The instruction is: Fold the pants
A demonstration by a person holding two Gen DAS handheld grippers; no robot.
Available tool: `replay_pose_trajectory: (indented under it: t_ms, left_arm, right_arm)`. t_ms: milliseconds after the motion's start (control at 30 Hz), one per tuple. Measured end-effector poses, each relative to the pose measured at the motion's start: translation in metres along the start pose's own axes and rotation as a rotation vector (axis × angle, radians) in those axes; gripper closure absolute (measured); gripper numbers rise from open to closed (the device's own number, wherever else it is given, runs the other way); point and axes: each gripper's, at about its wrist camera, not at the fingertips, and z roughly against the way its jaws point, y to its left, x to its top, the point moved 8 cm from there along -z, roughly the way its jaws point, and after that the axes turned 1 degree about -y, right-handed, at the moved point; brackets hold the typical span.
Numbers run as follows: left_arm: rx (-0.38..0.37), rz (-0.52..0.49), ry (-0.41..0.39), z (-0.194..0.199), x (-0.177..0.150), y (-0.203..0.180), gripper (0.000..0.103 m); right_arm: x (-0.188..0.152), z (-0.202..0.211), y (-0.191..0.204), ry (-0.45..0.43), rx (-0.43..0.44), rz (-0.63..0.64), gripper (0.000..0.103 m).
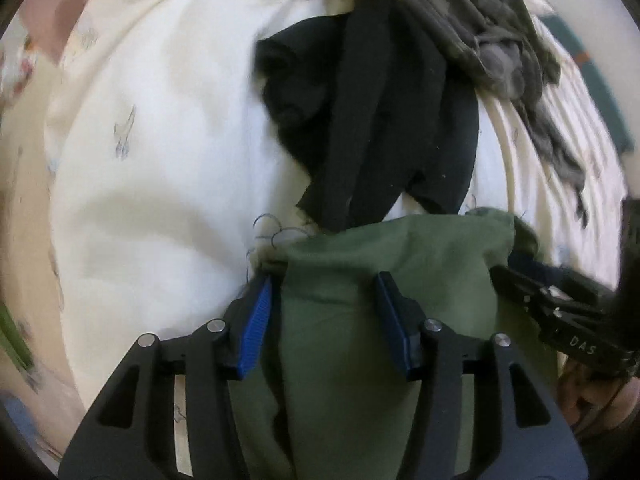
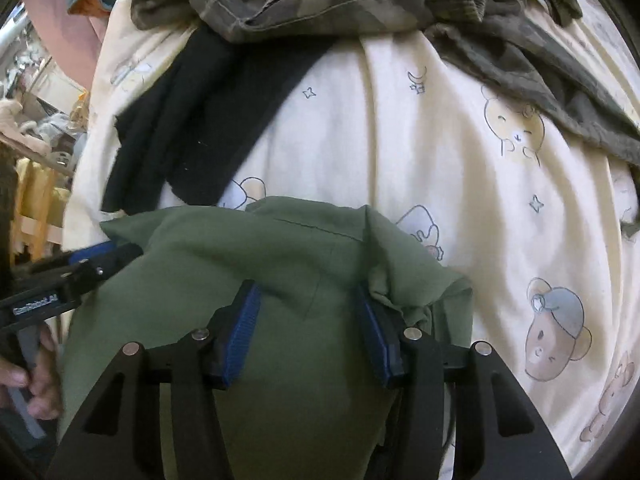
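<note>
The olive green pants lie on a cream bed sheet and fill the near part of both views, also in the right wrist view. My left gripper is open, its blue pads either side of the pants' edge, cloth between the jaws. My right gripper is open too, straddling a bunched fold of the same pants. Each gripper shows at the edge of the other's view: the right one in the left wrist view, the left one in the right wrist view.
A black garment lies just beyond the pants, also in the right wrist view. A camouflage garment is heaped at the far side of the sheet. Room clutter shows at the left edge.
</note>
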Motion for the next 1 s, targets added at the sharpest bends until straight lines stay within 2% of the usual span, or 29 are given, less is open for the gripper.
replay_pose_trajectory:
  t_ms: [67, 133, 233, 267, 300, 333, 400, 467, 567, 700, 767, 867, 967, 1000]
  left_arm:
    - [0.054, -0.034, -0.015, 0.005, 0.001, -0.005, 0.052]
    - [0.074, -0.001, -0.007, 0.023, 0.004, -0.005, 0.046]
    - [-0.006, 0.063, -0.045, 0.066, 0.004, -0.001, 0.035]
    - [-0.021, 0.071, -0.062, 0.079, 0.001, 0.001, 0.020]
    - [-0.033, 0.084, -0.091, 0.097, -0.006, 0.006, 0.006]
    - [-0.034, 0.096, -0.109, 0.109, -0.013, 0.011, 0.002]
    - [-0.046, 0.116, -0.121, 0.123, -0.029, 0.019, 0.001]
    - [-0.084, 0.158, -0.096, 0.130, -0.056, 0.027, 0.001]
    - [-0.106, 0.191, -0.055, 0.118, -0.087, 0.029, 0.001]
    - [-0.129, 0.198, 0.010, 0.093, -0.120, 0.025, 0.001]
    - [-0.105, 0.176, 0.046, 0.082, -0.135, 0.027, 0.001]
    - [-0.106, 0.188, 0.097, 0.066, -0.155, 0.034, 0.001]
    - [-0.149, 0.224, 0.099, 0.065, -0.165, 0.045, 0.001]
    - [-0.177, 0.246, 0.115, 0.064, -0.167, 0.045, 0.001]
  right_arm:
    - [0.001, 0.006, 0.001, 0.001, 0.005, -0.006, 0.053]
    - [0.001, 0.019, -0.002, 0.004, 0.065, -0.037, 0.051]
    - [-0.003, 0.064, -0.007, -0.046, 0.162, -0.067, 0.049]
    - [-0.006, 0.079, -0.009, -0.072, 0.182, -0.072, 0.048]
    - [-0.010, 0.099, -0.013, -0.100, 0.205, -0.087, 0.041]
    - [-0.017, 0.118, -0.018, -0.128, 0.232, -0.111, 0.031]
    - [-0.031, 0.143, -0.027, -0.154, 0.269, -0.168, 0.021]
    - [-0.051, 0.156, -0.035, -0.160, 0.303, -0.236, 0.020]
    - [-0.096, 0.152, -0.037, -0.089, 0.325, -0.300, 0.020]
    - [-0.140, 0.118, -0.034, 0.008, 0.284, -0.323, 0.020]
    - [-0.156, 0.104, -0.043, 0.041, 0.210, -0.335, 0.020]
    - [-0.167, 0.098, -0.054, 0.060, 0.193, -0.375, 0.020]
    - [-0.178, 0.099, -0.059, 0.076, 0.242, -0.420, 0.020]
    - [-0.185, 0.094, -0.054, 0.118, 0.326, -0.459, 0.020]
